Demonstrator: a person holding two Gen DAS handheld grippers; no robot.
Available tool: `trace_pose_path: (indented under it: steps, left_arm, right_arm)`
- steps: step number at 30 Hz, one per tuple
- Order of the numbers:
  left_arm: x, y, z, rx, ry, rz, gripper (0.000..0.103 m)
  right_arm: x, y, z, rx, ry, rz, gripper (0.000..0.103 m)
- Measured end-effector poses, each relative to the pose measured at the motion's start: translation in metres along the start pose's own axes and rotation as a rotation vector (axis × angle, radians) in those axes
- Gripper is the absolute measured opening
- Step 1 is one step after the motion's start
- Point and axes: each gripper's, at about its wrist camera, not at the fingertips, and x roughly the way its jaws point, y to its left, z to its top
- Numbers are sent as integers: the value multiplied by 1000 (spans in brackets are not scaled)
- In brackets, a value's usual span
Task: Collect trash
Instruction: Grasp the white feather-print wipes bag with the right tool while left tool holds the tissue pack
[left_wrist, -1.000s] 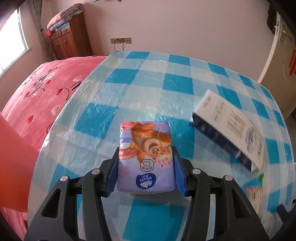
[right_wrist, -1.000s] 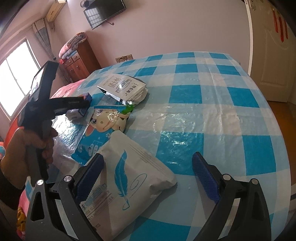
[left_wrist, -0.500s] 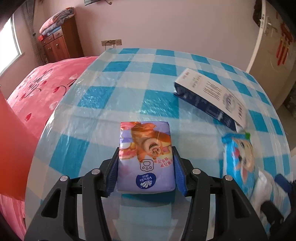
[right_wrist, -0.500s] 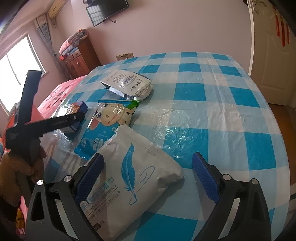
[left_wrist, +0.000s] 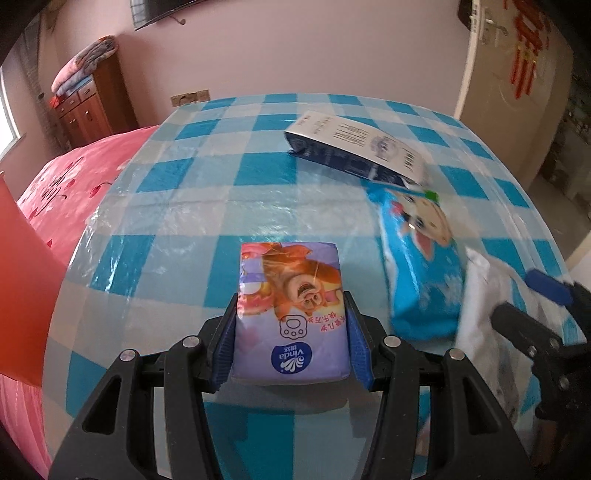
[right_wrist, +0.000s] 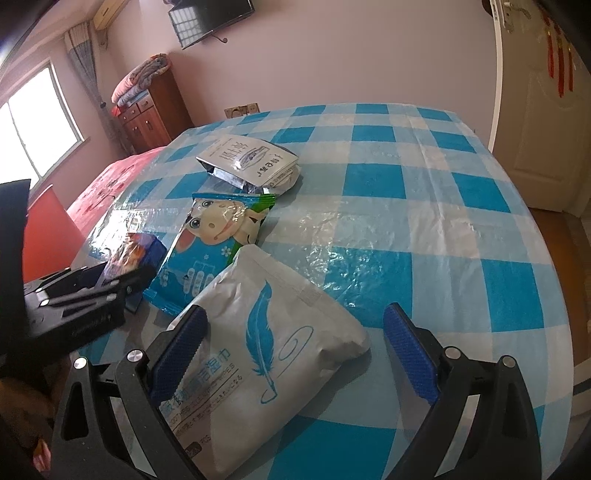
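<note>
Left gripper (left_wrist: 291, 343) clamping tissue pack (left_wrist: 291, 314), right gripper (right_wrist: 295, 354) wide over white wipes bag (right_wrist: 266, 354), blue cartoon packet (right_wrist: 210, 243) between them

- A table (right_wrist: 461, 192) is covered by a blue-and-white checked cloth under clear plastic.
- A bed (left_wrist: 55, 184) with a pink cover is seen beside the table.
- A wooden cabinet (right_wrist: 155, 110) is set against the wall, and folded blankets (right_wrist: 138, 79) are stacked on it.
- A TV (right_wrist: 208, 18) is mounted high on the wall.
- A white door (right_wrist: 543, 129) is hung with red ornaments (right_wrist: 557, 48).
- A window (right_wrist: 33, 125) is flanked by a curtain (right_wrist: 88, 74).
</note>
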Motion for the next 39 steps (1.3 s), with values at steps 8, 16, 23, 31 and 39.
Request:
trace_pose_path:
  steps: [8,16,23,31,39]
  left_arm:
    - [-13,-15,-19,49,-19,-39,53]
    - [-22,-21,-32,73,-35,-76,53]
    - [-32,-32,-45,102,-48,-126,53]
    - [-39,-32,-54,103,-53,-197,53]
    - [-40,-8,-55,30,-56,-210,53]
  right_arm:
    - [-2,6,-2,-15,3,-31,95]
    - [-7,8,-1,20,32,-17,95]
    - [-22,-10,-5,105,45,-15,95]
    - [-33,-24,-23,198,84,-31,95]
    - [-31,0,-31,189,127,6,95]
